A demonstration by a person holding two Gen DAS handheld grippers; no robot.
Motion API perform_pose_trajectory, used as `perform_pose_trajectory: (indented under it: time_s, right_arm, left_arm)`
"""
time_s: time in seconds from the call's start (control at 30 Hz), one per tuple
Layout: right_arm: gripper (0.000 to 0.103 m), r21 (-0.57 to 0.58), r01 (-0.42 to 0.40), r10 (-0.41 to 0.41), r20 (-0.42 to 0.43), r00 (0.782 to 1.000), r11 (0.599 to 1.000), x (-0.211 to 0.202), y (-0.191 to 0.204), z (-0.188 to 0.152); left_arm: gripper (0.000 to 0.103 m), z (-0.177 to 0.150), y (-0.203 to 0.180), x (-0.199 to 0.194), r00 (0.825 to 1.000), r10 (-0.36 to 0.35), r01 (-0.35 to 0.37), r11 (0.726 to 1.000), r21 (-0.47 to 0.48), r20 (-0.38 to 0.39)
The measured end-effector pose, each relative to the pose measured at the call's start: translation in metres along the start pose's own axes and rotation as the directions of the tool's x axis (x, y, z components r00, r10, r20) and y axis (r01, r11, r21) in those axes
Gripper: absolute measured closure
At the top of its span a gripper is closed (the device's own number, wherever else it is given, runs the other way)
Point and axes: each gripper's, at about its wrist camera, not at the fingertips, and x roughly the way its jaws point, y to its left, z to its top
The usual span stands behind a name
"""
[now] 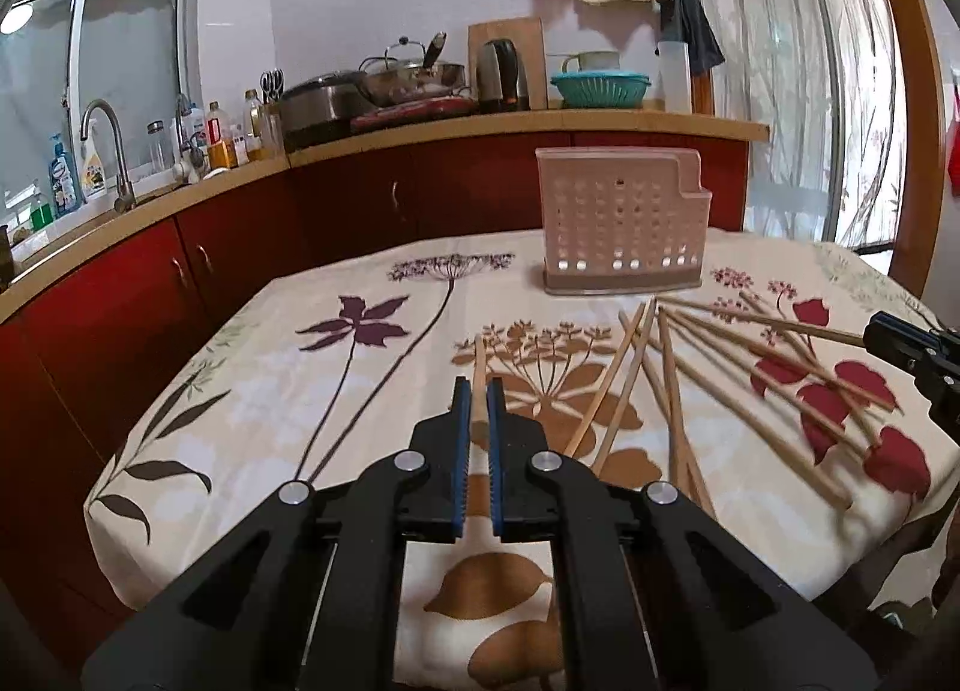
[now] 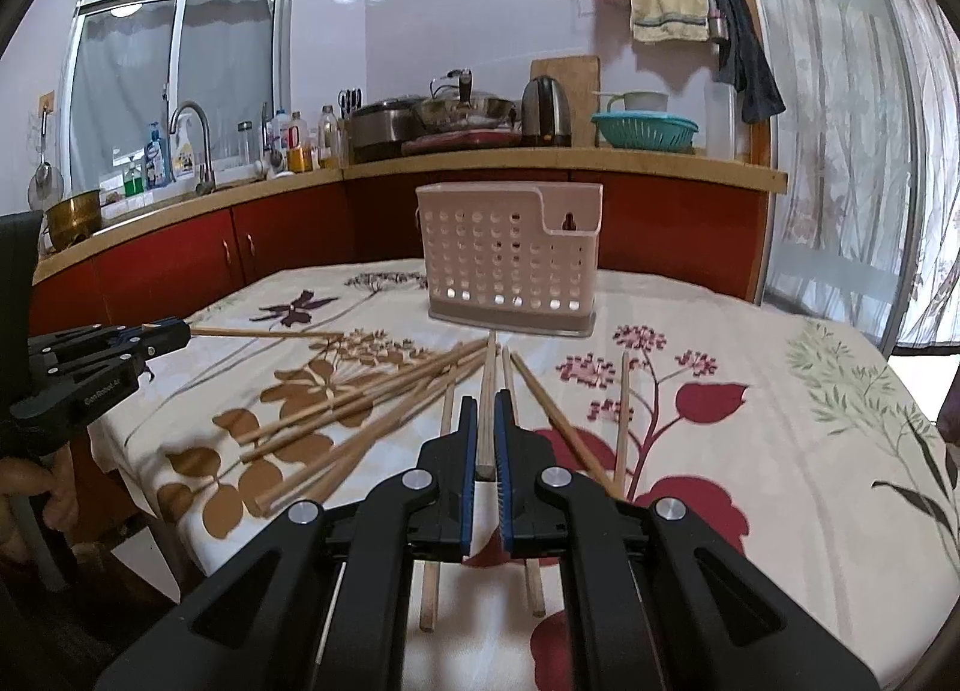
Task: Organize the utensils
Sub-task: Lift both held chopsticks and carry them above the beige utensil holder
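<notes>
Chopsticks (image 2: 372,403) of pale wood lie scattered in a loose fan on the tabletop (image 2: 750,451), in front of the basket (image 2: 510,259), some crossing each other. A flowered cloth in cream, brown, purple and red covers the tabletop. The basket is a pale pink plastic holder full of round holes, standing upright on a grey base near the far edge. Behind the basket runs a kitchen counter (image 1: 540,121) with red cupboard doors, carrying a kettle (image 2: 545,112), pots, bottles and a teal colander; a tap stands under the window, and towels hang on the wall above. The left gripper (image 1: 478,391) has its jaws clenched on one chopstick (image 1: 479,367) that points toward the basket. The right gripper (image 2: 487,409) likewise grasps a single chopstick (image 2: 487,391), aimed at the basket.
</notes>
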Motion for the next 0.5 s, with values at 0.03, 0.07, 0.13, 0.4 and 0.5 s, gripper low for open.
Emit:
perform_pose_trajectory:
  time_s: [0.03, 0.07, 0.13, 0.4, 0.5]
  right_arm:
    - [0.096, 0.002, 0.001, -0.001, 0.005, 1.000, 1.000, -0.002, 0.000, 0.002]
    - [0.096, 0.005, 0.002, -0.002, 0.013, 1.000, 1.000, -0.004, -0.001, 0.006]
    - [0.096, 0.006, 0.003, -0.003, 0.030, 1.000, 1.000, -0.008, -0.001, 0.015]
    - [0.097, 0.002, -0.001, 0.001, 0.074, 0.997, 1.000, -0.006, -0.002, 0.051]
    - [0.097, 0.000, -0.004, 0.004, 0.088, 0.996, 1.000, 0.000, -0.004, 0.063]
  left_arm:
    - [0.097, 0.003, 0.001, -0.002, 1.000, 0.000, 0.000, 1.000, -0.001, 0.006]
    - [0.097, 0.006, 0.002, -0.004, 1.000, 0.000, 0.000, 1.000, -0.003, 0.011]
    - [0.097, 0.013, 0.004, -0.008, 1.000, -0.001, 0.001, 1.000, -0.006, 0.023]
    - [0.097, 0.049, 0.016, -0.010, 0.999, -0.033, 0.035, 0.999, -0.036, 0.035]
    - [0.097, 0.062, 0.020, -0.005, 0.998, -0.044, 0.045, 0.998, -0.039, 0.034]
